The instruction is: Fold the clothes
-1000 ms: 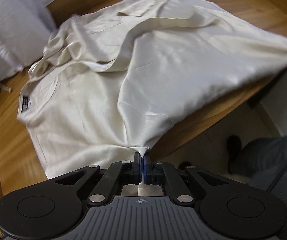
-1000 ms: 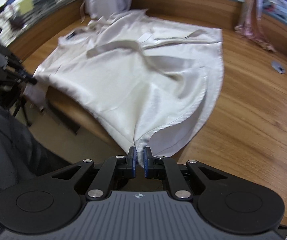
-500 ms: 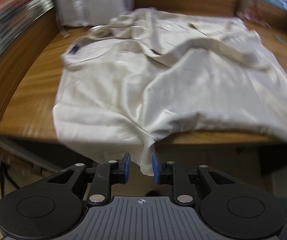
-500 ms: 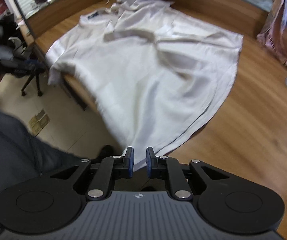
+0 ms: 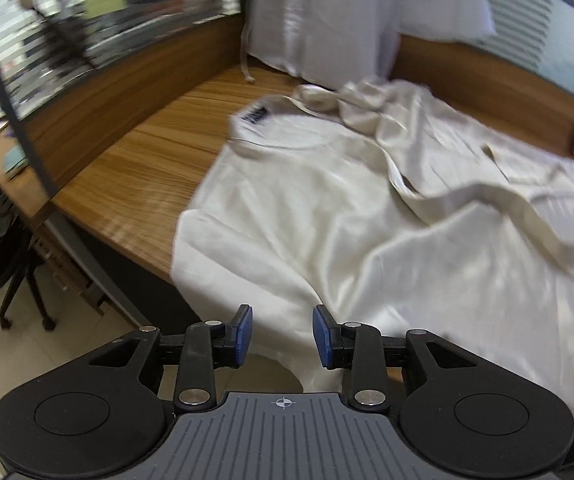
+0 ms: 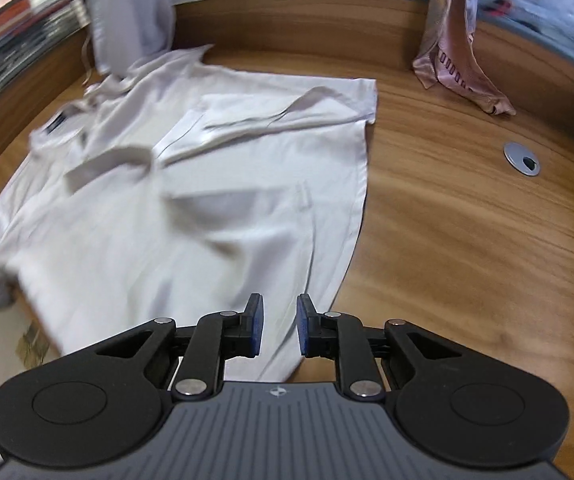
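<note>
A cream short-sleeved shirt (image 5: pixel 387 216) lies spread on the wooden desk (image 5: pixel 143 160), its dark neck label at the far left. Its hem hangs over the desk's near edge. My left gripper (image 5: pixel 282 334) hovers over that hanging hem; its jaws are opening and the cloth lies below them, free of the blue pads. In the right wrist view the same shirt (image 6: pixel 191 200) has a sleeve folded across its middle. My right gripper (image 6: pixel 279 330) is above the hem's right corner, its jaws opening too, with cloth behind the gap but not pinched.
A white garment (image 5: pixel 319 20) hangs at the desk's back. A pink garment (image 6: pixel 459 48) drapes over the rear partition on the right. A round metal cable grommet (image 6: pixel 522 159) sits in the bare wood right of the shirt. A chair base (image 5: pixel 27 288) stands on the floor left.
Both grippers let go of the shirt hem they had pinched and their jaws spread. The shirt dropped flat onto the desk. The right gripper swung sideways to the hem's right corner; the left rolled.
</note>
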Demonstrator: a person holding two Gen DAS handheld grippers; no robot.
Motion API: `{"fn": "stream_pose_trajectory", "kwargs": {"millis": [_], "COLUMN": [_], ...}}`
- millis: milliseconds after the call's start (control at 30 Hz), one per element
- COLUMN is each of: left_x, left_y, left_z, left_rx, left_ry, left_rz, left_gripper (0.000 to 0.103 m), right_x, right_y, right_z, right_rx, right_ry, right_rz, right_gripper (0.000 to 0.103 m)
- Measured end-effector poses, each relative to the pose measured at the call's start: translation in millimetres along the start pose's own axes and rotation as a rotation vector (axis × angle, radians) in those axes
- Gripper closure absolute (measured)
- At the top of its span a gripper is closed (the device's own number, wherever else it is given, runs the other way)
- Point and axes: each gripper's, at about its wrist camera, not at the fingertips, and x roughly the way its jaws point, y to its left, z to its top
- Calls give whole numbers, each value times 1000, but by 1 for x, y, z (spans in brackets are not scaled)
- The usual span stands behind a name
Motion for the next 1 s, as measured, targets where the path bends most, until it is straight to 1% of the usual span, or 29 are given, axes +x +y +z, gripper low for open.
{"fn": "stream_pose_trajectory", "kwargs": {"millis": [100,167,200,233,267,367,467,533,567,600,667,733,767,900,1000], "left_x": [-8,-10,-10,-10,-8,-3,2,0,-1,-1,-1,0,2,5,8], "left_y": [1,1,1,1,1,0,0,0,-1,-2,-2,-2,-2,-4,-7], "left_z": [2,1,0,-1,-4,-12,-20,-22,-24,-26,-26,-28,-28,-24,-15], "left_rx": [-52,-76,-87,-97,-104,-125,-141,-154,-158,-160,-163,-165,-164,-140,-101], "left_ry": [-16,-20,-21,-20,-14,3,16,17,14,13,14,14,17,33,40], "left_rz": [33,45,51,55,58,69,83,87,90,95,101,103,103,95,82], "left_gripper": [65,61,60,60,60,60,60,59,58,58,58,58,58,58,57], "right_x": [27,45,54,63,72,94,107,109,109,109,108,106,104,86,74], "right_y": [-8,-11,-12,-11,-11,-8,-3,0,2,3,6,7,6,-6,-15], "right_z": [24,39,45,50,54,59,61,62,62,62,62,62,62,65,65], "right_rx": [-14,-38,-52,-63,-73,-105,-139,-162,-174,-185,-208,-221,-215,-152,-126], "right_ry": [5,16,17,23,30,40,39,28,24,21,16,9,4,-33,-40], "right_rz": [-9,-17,-20,-24,-28,-30,-33,-27,-27,-27,-28,-26,-25,-67,-93], "right_gripper": [83,82,80,75,74,74,74,74,76,80,91,93,98,98,98]}}
